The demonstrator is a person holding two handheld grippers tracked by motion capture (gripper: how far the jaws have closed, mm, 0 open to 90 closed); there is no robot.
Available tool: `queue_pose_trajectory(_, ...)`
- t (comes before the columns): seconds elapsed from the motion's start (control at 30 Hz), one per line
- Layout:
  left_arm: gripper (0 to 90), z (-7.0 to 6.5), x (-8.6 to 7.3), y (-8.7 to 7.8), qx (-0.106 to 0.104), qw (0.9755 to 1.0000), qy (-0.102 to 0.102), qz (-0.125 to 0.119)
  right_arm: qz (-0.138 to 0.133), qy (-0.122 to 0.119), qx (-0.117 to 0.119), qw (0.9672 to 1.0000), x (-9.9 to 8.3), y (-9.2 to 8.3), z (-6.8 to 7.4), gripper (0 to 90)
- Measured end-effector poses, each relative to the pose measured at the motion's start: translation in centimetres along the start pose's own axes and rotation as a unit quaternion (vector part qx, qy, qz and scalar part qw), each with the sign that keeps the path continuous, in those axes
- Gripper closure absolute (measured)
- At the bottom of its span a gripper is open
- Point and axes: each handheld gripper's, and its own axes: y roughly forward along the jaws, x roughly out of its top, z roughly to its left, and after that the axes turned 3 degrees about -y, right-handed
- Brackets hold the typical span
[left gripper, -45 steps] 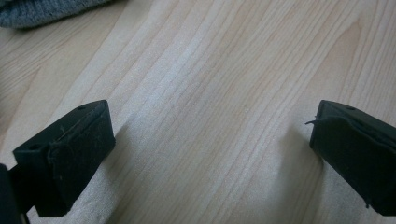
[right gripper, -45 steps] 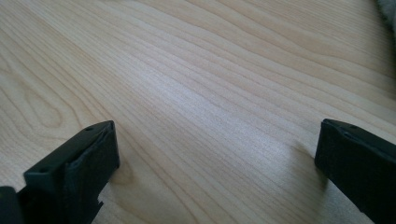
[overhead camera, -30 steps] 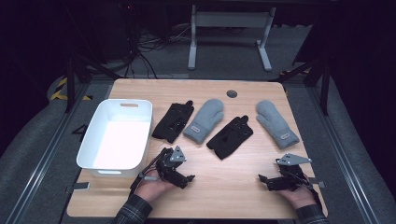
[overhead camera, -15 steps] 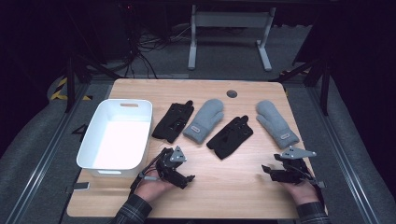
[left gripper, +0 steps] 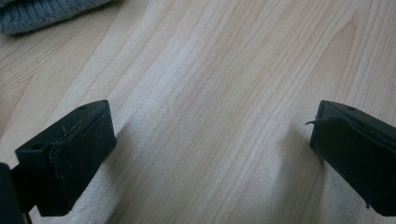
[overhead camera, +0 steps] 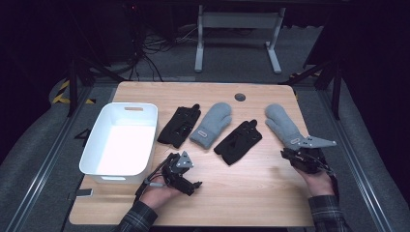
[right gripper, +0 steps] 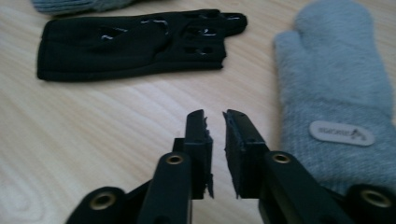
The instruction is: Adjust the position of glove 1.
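Grey mitten (right gripper: 334, 88) lies right of frame, just beside right gripper (right gripper: 215, 122); its fingers have just been closing, nearly together, nothing between them. Left gripper (left gripper: 212, 140) fingers wide apart over bare worktop (left gripper: 210, 70), lower frame, empty.

- Grey mitten (right gripper: 334, 88) — a small grey oval tag is sewn near its cuff; it carries printed lettering and a tiny emblem, too blurred to read.
- Second grey mitten (overhead camera: 211, 124) — a like tag, far too small to make out.
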Motion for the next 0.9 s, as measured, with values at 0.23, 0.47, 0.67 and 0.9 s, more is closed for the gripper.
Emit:
queue_pose_trajectory(0.23, 0.5, 0.0, 0.0, 0.0, -0.001, 1.0, 0.0, 0.0, 0.0, 0.007, -0.021, 0.9998, 0.8, 0.2, -2.3, 90.0)
queue_pose_trajectory(0.47, 0.5, 0.0, 0.0, 0.0, 0.0, 1.0, -0.001, 0.0, 0.005, 0.019, -0.03, 0.9993, 1.0, 0.8, -4.6, 90.0)
queue_pose_trajectory(0.67, 0.5, 0.0, 0.0, 0.0, 0.001, 1.0, 0.0, 0.0, 0.01, 0.032, -0.041, 0.9986, 0.5, 1.3, -6.3, 90.0)
queue_pose_trajectory(0.9, 0.5, 0.0, 0.0, 0.0, 0.001, 1.0, 0.0, 0.0, 0.017, 0.043, -0.053, 0.9975, 0.6, 2.2, -8.2, 90.0)
